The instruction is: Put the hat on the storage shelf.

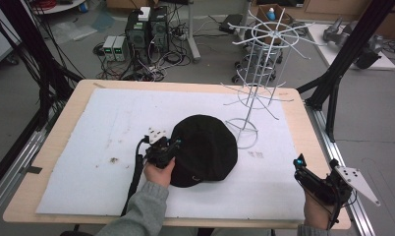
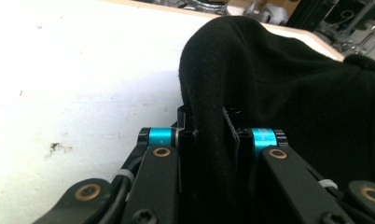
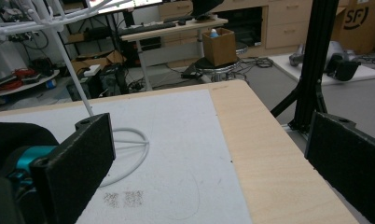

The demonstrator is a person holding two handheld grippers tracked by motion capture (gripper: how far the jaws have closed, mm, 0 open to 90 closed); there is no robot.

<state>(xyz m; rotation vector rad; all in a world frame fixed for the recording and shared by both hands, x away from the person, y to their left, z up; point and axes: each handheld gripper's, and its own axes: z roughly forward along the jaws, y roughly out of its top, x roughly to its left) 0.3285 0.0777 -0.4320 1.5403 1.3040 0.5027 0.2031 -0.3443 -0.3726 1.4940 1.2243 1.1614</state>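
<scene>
A black cap (image 1: 205, 147) lies in the middle of the white mat (image 1: 77, 147). My left gripper (image 1: 173, 145) is at its left rim, held by a hand in a grey sleeve. In the left gripper view the cap's edge (image 2: 209, 84) rises in a fold between the two jaws, and my left gripper (image 2: 209, 116) is shut on it. My right gripper (image 1: 299, 164) hovers at the table's front right corner, apart from the cap. Its jaws stand wide open with nothing between them (image 3: 213, 154).
A white wire display rack (image 1: 257, 73) stands on a ring base (image 3: 125, 154) at the back right of the mat, just beyond the cap. Bare wooden table edge (image 3: 265, 154) runs along the right. Black frame posts (image 1: 333, 93) flank the table.
</scene>
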